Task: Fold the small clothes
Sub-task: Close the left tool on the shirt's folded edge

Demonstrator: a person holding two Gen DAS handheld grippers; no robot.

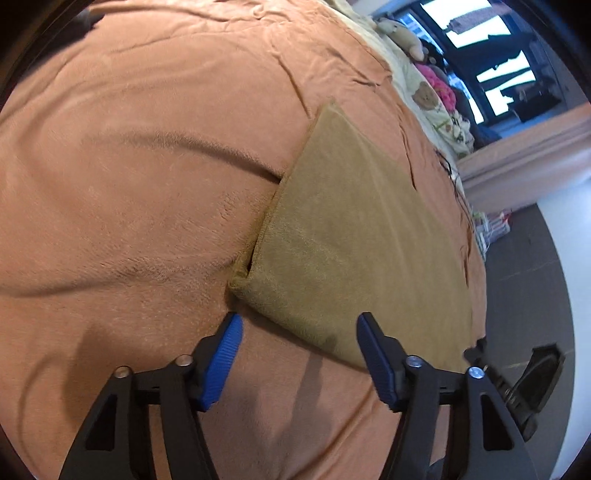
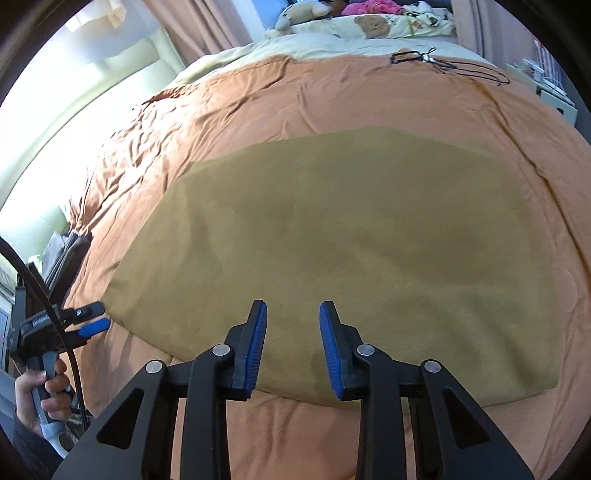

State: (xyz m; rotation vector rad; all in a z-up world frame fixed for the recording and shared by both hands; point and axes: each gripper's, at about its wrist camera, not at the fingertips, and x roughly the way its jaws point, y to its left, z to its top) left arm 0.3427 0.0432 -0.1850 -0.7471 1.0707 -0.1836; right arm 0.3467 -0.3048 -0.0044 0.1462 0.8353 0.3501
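Lying flat on an orange fleece blanket [image 2: 303, 99], an olive-tan folded cloth [image 2: 354, 236] fills the middle of the right wrist view, its near edge running from 8 o'clock to 4 o'clock. The right gripper [image 2: 293, 314] hangs released over that near edge, blue ribbed pads apart, nothing between them. In the left wrist view the left gripper [image 1: 299, 325] is likewise spread wide beside the cloth's layered corner [image 1: 240, 282], at 6 o'clock, not touching it. Bare blanket stretches open toward 9 and 12 o'clock. A person's hand [image 2: 35, 391] grips the left tool's handle at 8 o'clock; a label on it is too blurred to read. Black cord [image 2: 443, 64] lies at 1 o'clock, a bear-print pillow [image 2: 373, 26] beyond it.
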